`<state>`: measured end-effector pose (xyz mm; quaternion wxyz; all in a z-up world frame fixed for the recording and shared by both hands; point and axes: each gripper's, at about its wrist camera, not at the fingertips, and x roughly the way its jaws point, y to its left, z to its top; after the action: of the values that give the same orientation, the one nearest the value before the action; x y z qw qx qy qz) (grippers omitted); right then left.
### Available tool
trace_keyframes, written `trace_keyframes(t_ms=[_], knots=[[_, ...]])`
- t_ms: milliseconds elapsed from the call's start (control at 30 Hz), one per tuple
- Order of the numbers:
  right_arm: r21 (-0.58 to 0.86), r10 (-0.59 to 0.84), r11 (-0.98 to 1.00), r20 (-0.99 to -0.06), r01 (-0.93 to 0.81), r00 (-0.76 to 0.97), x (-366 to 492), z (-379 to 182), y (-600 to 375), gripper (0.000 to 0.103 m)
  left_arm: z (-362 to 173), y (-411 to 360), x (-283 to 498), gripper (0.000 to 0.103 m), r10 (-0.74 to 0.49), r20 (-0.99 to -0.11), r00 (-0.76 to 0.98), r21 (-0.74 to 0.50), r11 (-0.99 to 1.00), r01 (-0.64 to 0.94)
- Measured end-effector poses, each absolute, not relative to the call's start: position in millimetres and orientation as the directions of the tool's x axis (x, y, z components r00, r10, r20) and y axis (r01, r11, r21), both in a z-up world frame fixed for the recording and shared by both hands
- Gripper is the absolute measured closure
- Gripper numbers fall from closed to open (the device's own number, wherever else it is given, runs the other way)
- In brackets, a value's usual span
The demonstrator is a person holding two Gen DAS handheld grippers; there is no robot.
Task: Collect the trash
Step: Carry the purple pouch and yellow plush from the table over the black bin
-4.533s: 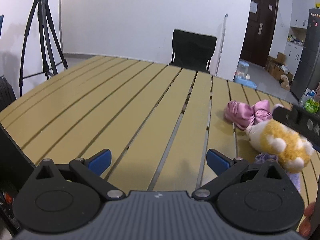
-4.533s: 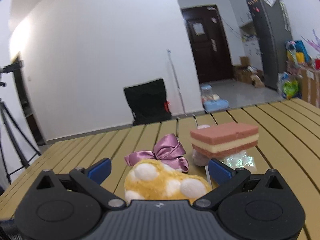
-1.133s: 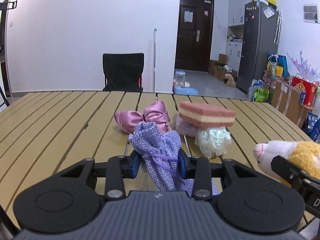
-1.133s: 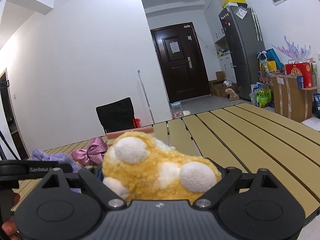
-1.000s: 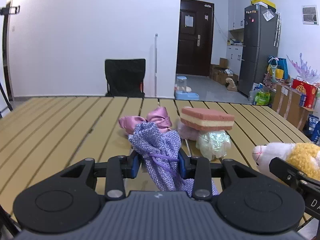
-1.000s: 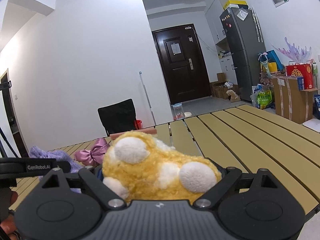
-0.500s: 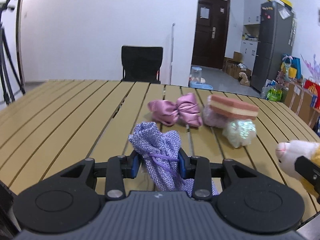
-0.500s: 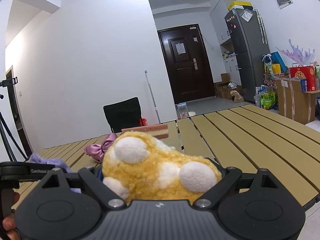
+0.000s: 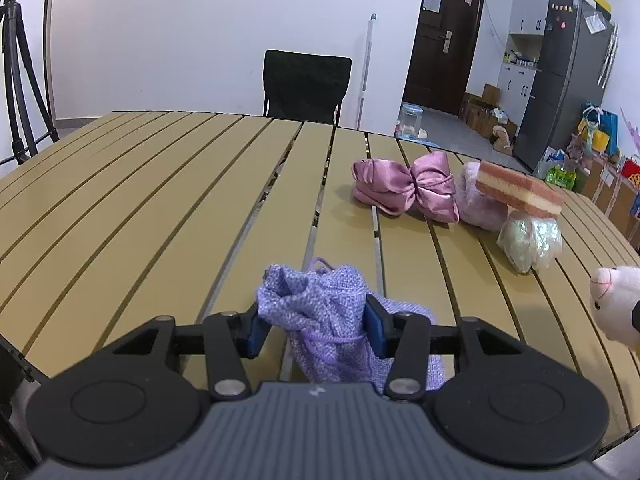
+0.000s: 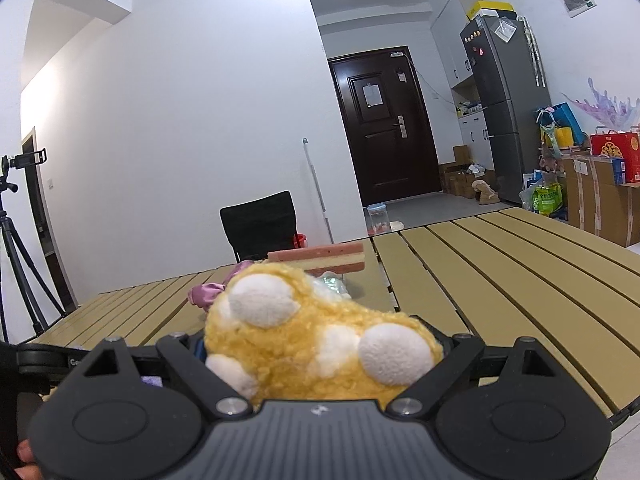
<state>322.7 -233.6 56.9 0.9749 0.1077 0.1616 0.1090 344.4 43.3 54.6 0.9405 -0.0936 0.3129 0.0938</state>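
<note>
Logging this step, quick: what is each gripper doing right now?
Left gripper: jaws opening, the lilac woven drawstring pouch still between them.
Right gripper: closed on the yellow plush toy with white spots.

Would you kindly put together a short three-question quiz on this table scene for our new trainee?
1. True or false: the layered sponge lies flat on the slatted table.
2. Which item sits between the right gripper's fingers? A) pink satin bow B) yellow plush toy C) shiny wrapper
3. Fill in: the left gripper has the ______ drawstring pouch between its fingers.

Key
1. False: it rests raised on a fluffy pink item and the shiny wrapper.
2. B, the yellow plush toy; the pink satin bow lies on the table.
3. Purple; the drawstring pouch is between fingers that are opening.
</note>
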Motion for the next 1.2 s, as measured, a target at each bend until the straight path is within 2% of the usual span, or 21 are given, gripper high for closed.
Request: trace_keyframes(t_ms=[67, 133, 400, 833, 1200], knots=[[0.246, 0.250, 0.952, -0.291, -0.180, 0.924, 322, 57, -232, 0.012, 57, 47, 341, 0.057, 0.121, -0.600, 0.791, -0.120, 0.964, -0.238], [0.247, 0.254, 0.951, -0.290, -0.184, 0.923, 322, 57, -232, 0.012, 59, 50, 338, 0.064, 0.122, -0.595, 0.794, -0.124, 0.963, -0.240], [0.252, 0.262, 0.949, -0.286, -0.192, 0.922, 321, 56, -236, 0.012, 66, 53, 331, 0.072, 0.105, -0.574, 0.812, -0.152, 0.961, -0.232], [0.239, 0.272, 0.948, -0.269, -0.210, 0.924, 294, 61, -234, 0.012, 95, 44, 287, 0.073, 0.076, -0.487, 0.870, -0.193, 0.962, -0.192], [0.217, 0.294, 0.946, -0.264, -0.240, 0.919, 235, 62, -234, 0.012, 97, 34, 221, 0.072, 0.045, -0.464, 0.884, -0.212, 0.964, -0.160]])
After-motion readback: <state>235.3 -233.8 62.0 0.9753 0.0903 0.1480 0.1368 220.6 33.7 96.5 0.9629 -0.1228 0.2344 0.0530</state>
